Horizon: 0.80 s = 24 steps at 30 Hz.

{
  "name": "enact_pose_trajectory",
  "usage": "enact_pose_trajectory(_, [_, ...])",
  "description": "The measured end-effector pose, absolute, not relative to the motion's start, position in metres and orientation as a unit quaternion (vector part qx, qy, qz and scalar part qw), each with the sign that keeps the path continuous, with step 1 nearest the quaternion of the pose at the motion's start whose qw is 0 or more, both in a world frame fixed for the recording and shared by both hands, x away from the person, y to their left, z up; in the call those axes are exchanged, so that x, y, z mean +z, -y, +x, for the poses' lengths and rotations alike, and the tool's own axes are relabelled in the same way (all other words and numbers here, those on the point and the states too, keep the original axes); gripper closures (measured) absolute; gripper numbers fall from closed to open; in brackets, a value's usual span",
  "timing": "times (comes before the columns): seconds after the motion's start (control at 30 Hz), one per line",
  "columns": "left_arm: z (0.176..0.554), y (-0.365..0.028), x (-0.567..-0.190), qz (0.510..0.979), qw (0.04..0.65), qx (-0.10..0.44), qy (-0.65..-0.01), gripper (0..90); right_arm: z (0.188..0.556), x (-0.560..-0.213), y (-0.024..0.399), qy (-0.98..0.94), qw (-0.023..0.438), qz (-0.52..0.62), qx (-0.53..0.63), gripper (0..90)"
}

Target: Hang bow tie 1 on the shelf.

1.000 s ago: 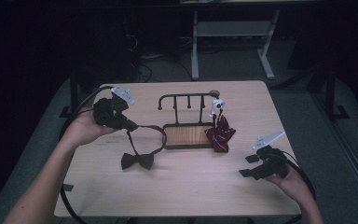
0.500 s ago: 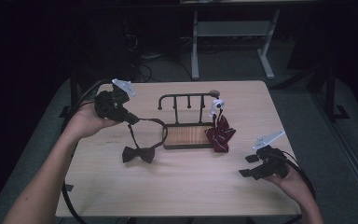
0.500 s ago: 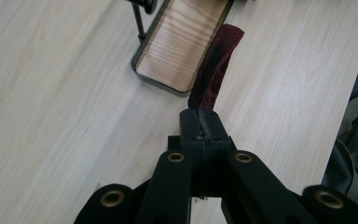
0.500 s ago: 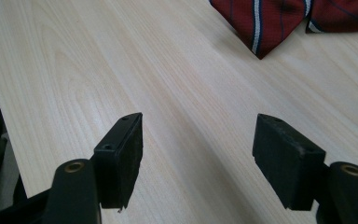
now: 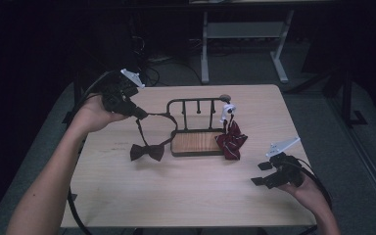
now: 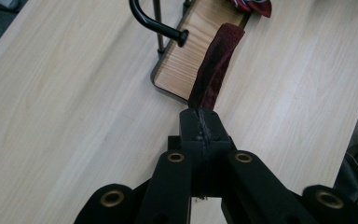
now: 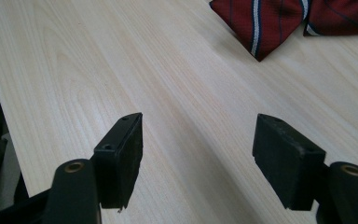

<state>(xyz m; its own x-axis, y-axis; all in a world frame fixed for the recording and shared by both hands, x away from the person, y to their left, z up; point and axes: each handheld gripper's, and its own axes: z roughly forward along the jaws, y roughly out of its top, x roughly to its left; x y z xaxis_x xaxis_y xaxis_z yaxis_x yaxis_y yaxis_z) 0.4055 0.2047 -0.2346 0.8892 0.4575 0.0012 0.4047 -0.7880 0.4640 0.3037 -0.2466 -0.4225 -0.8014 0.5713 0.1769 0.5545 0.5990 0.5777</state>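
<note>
At the upper left of the high view, the left gripper (image 5: 139, 113) has its jaws pressed together on the dark maroon fabric strap (image 6: 214, 70) of a dark bow tie (image 5: 147, 152). The strap loops down from the jaws to the bow, which lies on the light wooden table (image 5: 186, 191) left of centre, just beside the black metal rack with a wooden base (image 5: 196, 142). A red striped bow tie (image 5: 231, 140) rests at the rack's right end. At the lower right, the right gripper (image 7: 198, 158) hovers above bare tabletop, jaws spread wide.
</note>
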Motion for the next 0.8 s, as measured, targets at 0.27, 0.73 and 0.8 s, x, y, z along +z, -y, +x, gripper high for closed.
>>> enact_pose_trajectory(0.27, [0.418,-0.203,-0.232,0.941,0.231,0.057,-0.24,90.0,0.302,-0.422,0.248,-0.894,0.015,0.313,0.321,33.1])
enact_pose_trajectory(0.73, [0.44,-0.2,-0.237,0.938,0.218,0.052,-0.265,90.0,0.301,-0.42,0.25,-0.891,0.016,0.316,0.325,33.1])
enact_pose_trajectory(0.8, [0.441,-0.199,-0.238,0.938,0.216,0.052,-0.266,90.0,0.301,-0.419,0.25,-0.891,0.016,0.317,0.325,33.1])
